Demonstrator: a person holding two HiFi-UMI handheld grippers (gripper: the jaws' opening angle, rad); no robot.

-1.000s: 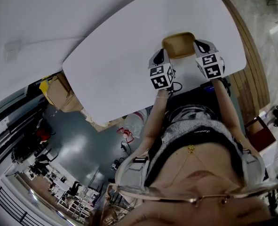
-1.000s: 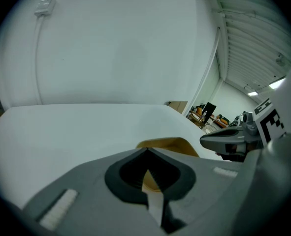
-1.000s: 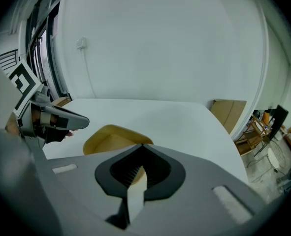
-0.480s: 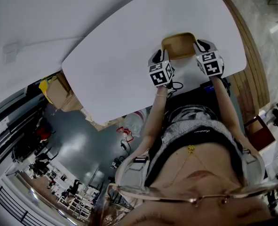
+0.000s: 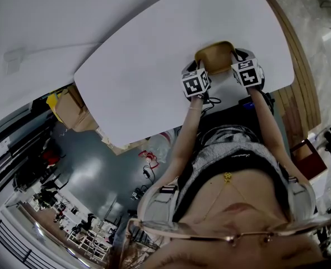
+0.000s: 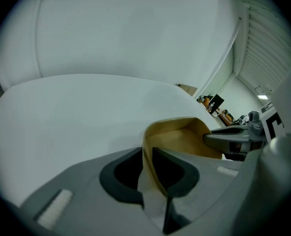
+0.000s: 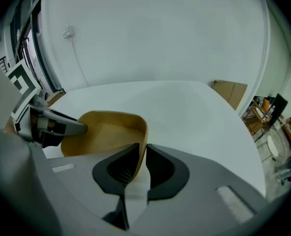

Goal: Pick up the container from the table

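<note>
Tan container (image 5: 214, 55) upper centre of frame, on white counter (image 5: 148, 60). Left gripper (image 6: 147, 154) fingers pinching one thin wall, right gripper (image 7: 141, 151) fingers pinching opposite wall. Risk: uneven lift, wall flexes, container slips free.

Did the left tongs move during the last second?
Yes. In the head view the left tongs slid further onto the table from its near edge, toward the container, whose wall they now pinch.

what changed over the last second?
Left gripper and right gripper moved inward, toward the container; each one's jaws now pinch a side wall. Container sits about where it was on the table.
</note>
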